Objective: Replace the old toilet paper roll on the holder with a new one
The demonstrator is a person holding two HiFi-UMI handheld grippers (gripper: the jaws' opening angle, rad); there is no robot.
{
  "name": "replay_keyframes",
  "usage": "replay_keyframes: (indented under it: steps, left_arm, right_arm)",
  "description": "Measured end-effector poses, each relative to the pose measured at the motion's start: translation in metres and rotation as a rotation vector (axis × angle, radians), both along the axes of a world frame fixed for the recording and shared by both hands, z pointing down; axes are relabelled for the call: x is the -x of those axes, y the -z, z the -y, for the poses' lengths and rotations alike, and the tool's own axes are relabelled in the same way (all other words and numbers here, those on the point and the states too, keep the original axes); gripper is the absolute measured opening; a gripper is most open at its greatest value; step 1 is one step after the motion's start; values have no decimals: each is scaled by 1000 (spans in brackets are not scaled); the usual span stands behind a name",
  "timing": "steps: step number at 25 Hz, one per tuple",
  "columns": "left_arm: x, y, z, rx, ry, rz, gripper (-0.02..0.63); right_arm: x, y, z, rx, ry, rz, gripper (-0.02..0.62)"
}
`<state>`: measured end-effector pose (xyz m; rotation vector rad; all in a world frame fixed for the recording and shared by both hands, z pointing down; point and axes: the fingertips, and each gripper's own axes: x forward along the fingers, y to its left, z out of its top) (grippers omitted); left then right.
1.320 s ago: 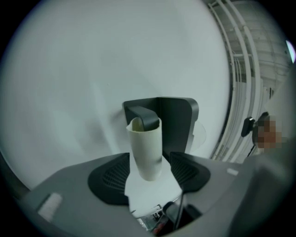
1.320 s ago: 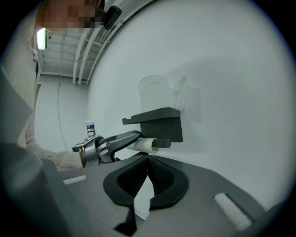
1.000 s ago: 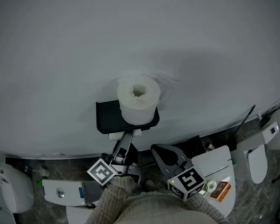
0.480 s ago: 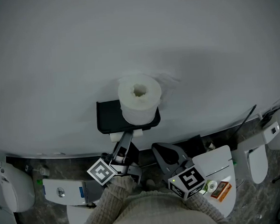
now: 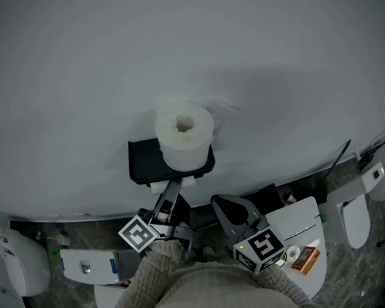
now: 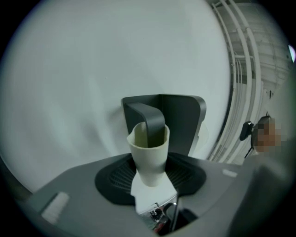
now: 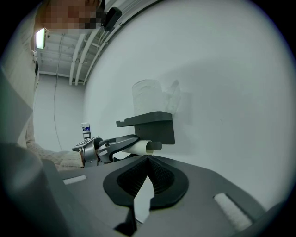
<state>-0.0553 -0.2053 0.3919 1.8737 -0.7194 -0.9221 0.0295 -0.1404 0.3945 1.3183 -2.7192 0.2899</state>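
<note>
On holder (image 5: pixel 143 165) shelf: new roll (image 5: pixel 185 136), upright.
On bar (image 6: pixel 149 121): empty cardboard tube (image 6: pixel 149 156).
Left gripper (image 6: pixel 150 178): pinching the cardboard tube.
Right gripper (image 7: pixel 148 164): jaws pressed together, empty.

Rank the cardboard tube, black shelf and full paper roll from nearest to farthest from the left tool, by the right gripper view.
1. cardboard tube: clamped in the left tool, under the shelf.
2. black shelf: directly above the tube.
3. full paper roll: upright on the shelf, highest.

Matt black holder (image 5: pixel 141 165); smooth cardboard tube (image 6: pixel 148 159)
</note>
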Motion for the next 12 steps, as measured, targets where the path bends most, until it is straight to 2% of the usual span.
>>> replay_keyframes:
  steps: [12]
  left_arm:
    - [-41,2,1,-10,-106,4,178]
  right_arm:
    - [-28,2,-2,-7,-67,-7,-2]
